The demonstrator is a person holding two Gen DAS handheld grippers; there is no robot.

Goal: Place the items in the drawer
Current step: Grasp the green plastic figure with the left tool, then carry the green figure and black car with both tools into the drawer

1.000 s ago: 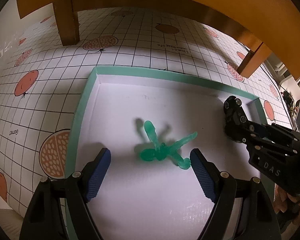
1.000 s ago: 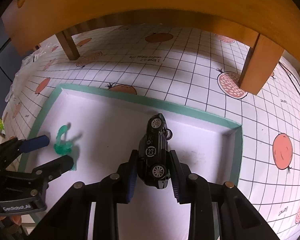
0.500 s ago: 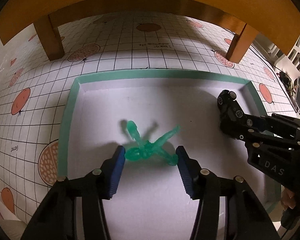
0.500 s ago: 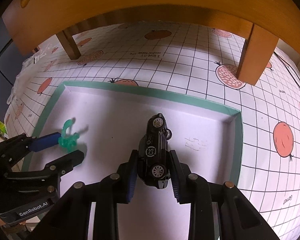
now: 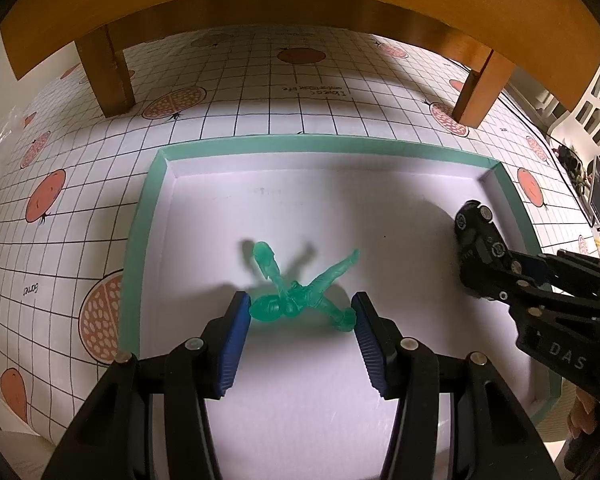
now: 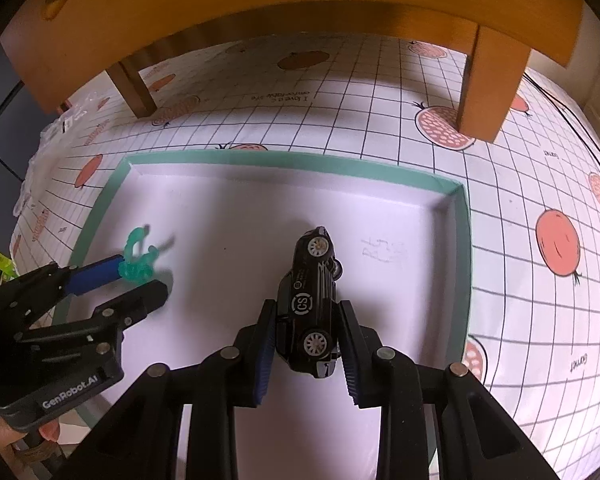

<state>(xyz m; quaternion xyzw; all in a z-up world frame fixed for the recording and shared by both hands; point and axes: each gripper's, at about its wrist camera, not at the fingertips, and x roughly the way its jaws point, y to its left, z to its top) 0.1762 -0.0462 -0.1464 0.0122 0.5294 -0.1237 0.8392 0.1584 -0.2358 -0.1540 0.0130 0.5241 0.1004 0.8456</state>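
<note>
One green toy figure (image 5: 300, 300), one black toy car (image 6: 312, 304), one shallow drawer (image 5: 140, 264) with a teal rim, on a table (image 5: 80, 208) under a checked cloth. Left gripper (image 5: 300, 312) fingers have just been closing; the figure sits between the tips, both blue pads touching it, so grasped. It lies across the fingers, limbs splayed forward in an X. Right gripper (image 6: 308, 332) fingers are clamped on the car's sides. The car's long axis runs forward along the fingers, wheels facing the camera, over the drawer's right part.
</note>
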